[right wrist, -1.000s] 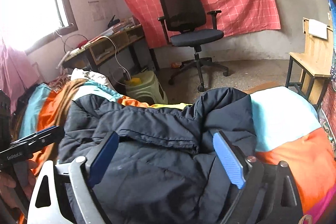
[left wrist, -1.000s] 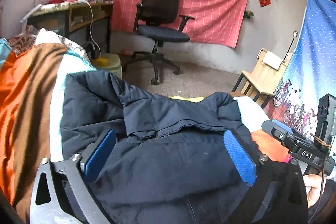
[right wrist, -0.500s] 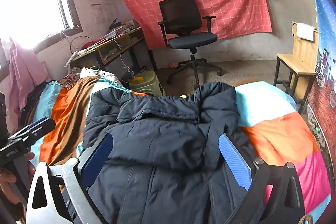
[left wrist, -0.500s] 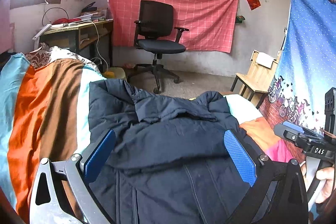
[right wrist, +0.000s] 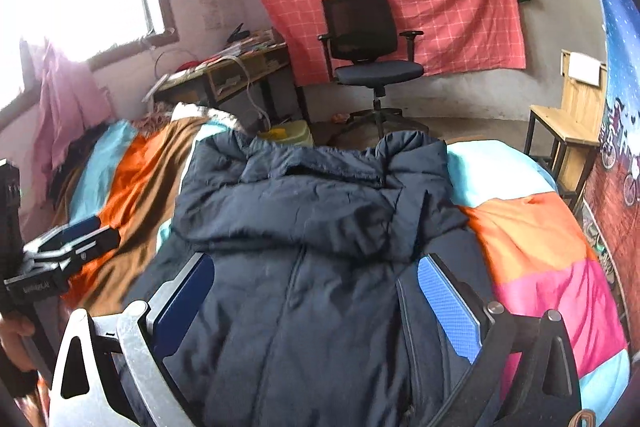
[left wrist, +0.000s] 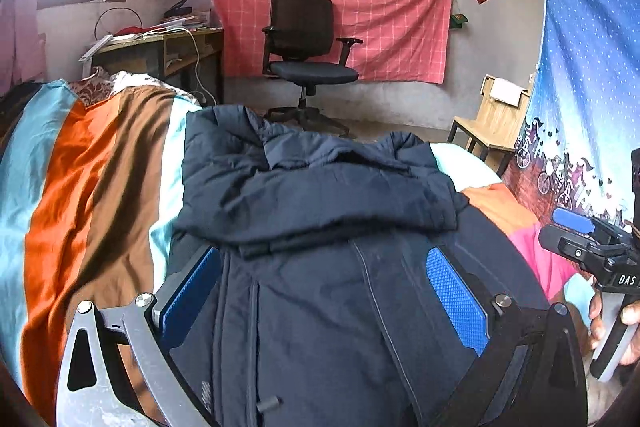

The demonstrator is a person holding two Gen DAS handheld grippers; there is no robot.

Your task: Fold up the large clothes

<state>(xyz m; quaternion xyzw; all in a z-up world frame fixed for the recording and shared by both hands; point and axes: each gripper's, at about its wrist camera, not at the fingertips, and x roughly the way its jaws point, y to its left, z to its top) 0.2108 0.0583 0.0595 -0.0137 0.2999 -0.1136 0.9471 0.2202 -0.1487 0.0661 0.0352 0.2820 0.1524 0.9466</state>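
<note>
A dark navy padded jacket (left wrist: 320, 227) lies on a striped bedspread (left wrist: 80, 195), its far part folded back over the body, zip facing up. It also shows in the right wrist view (right wrist: 304, 247). My left gripper (left wrist: 320, 287) is open and empty, held above the near part of the jacket. My right gripper (right wrist: 316, 299) is open and empty too, above the jacket. The right gripper also shows in the left wrist view (left wrist: 576, 227), at the right edge. The left gripper also shows in the right wrist view (right wrist: 72, 235), at the left edge.
The bedspread (right wrist: 532, 247) spreads to both sides of the jacket. Beyond the bed stand a black office chair (left wrist: 308, 59), a cluttered desk (left wrist: 160, 47) at left and a wooden chair (left wrist: 492, 115) at right. A blue hanging cloth (left wrist: 588, 87) borders the right side.
Both grippers have pulled back toward me and risen, so more of the jacket's near body and zip shows. The jacket lies as it did. Both grippers stayed open.
</note>
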